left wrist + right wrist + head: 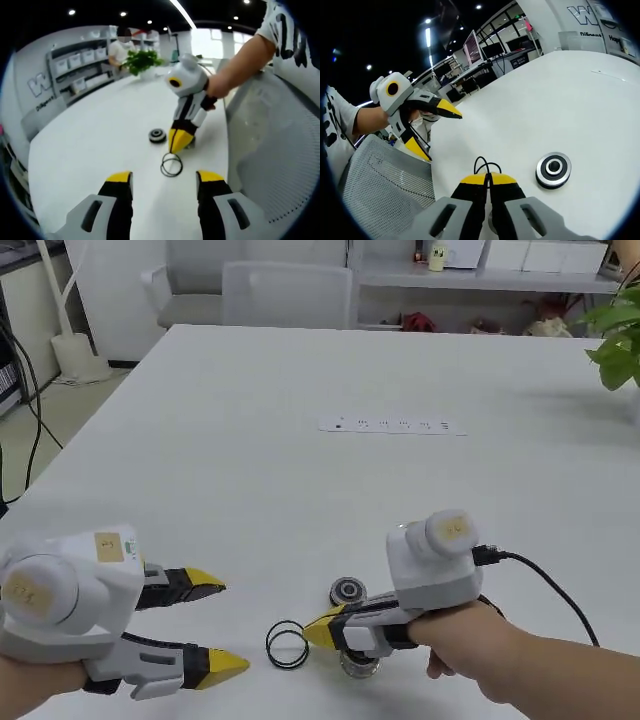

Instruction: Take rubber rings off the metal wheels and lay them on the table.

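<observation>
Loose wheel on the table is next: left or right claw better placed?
Right, likely. The right claw, shut, sits just beside the wheel; the left claw is open but farther off, beyond the rubber rings.

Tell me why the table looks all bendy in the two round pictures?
Left gripper view: a fisheye lens bends the table, and things look slightly soft. Right gripper view: same bending, bright ceiling lights. Head view: straight table edges, even light.

The left hand-held gripper (162, 176) is holding its jaws apart over the table (100, 125) — ahead, black rubber rings (171, 165) are lying near the table's edge, just beside the right hand-held gripper (179, 143), its yellow tips pressing together — a metal wheel (157, 135) is sitting nearby.
</observation>
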{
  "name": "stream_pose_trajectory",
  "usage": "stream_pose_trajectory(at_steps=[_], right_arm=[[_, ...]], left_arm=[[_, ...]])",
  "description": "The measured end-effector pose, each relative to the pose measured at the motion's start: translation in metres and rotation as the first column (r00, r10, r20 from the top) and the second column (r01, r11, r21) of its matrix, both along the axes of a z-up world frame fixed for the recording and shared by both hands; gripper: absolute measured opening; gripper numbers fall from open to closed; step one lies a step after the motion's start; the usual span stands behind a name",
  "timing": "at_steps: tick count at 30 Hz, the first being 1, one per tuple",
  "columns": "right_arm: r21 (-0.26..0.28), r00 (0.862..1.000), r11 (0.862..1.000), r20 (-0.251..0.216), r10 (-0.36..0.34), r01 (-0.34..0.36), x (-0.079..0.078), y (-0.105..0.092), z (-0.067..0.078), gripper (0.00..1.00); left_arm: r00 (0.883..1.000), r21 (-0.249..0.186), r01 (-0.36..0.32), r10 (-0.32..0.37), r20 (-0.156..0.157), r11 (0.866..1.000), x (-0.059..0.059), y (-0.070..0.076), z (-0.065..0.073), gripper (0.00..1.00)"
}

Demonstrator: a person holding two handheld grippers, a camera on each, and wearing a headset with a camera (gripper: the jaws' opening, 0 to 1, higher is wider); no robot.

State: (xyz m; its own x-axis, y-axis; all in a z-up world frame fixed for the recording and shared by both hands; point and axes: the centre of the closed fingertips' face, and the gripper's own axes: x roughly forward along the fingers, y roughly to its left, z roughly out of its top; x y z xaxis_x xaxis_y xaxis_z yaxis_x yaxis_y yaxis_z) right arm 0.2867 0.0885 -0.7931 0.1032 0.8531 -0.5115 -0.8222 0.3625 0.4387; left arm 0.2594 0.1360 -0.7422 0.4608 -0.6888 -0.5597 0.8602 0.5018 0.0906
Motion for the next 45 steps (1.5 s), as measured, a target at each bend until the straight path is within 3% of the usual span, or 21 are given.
stream_pose_trajectory(at_steps=[17,28,35,45], right_arm=[[-0.03,1.0,1.0,0.001,-0.004,0.004,0.0,-0.001,-0.007,0.0],[-0.031,1.0,0.999,0.013,0.014,-0.014,-0.004,-0.004,-0.006,0.06],[-0.026,0.999,0.999,0.028,0.021,-0.02,-0.005,-0.01,0.002,0.09],[0.0,0.998,1.0,0.058,-0.011,0.011,0.007,-0.029,0.023,0.11]], left_arm=[[1.0,0.012,0.007,-0.007,-0.01,1.0,-0.001,-0.002,-0.001,0.51],[1.0,0.017,0.017,-0.017,-0.021,1.0,0.005,0.001,-0.01,0.51],[1.0,0.021,0.02,-0.02,-0.024,1.0,0.004,0.0,-0.01,0.51],[1.0,0.01,0.026,-0.026,-0.014,1.0,0.012,-0.007,-0.006,0.51]])
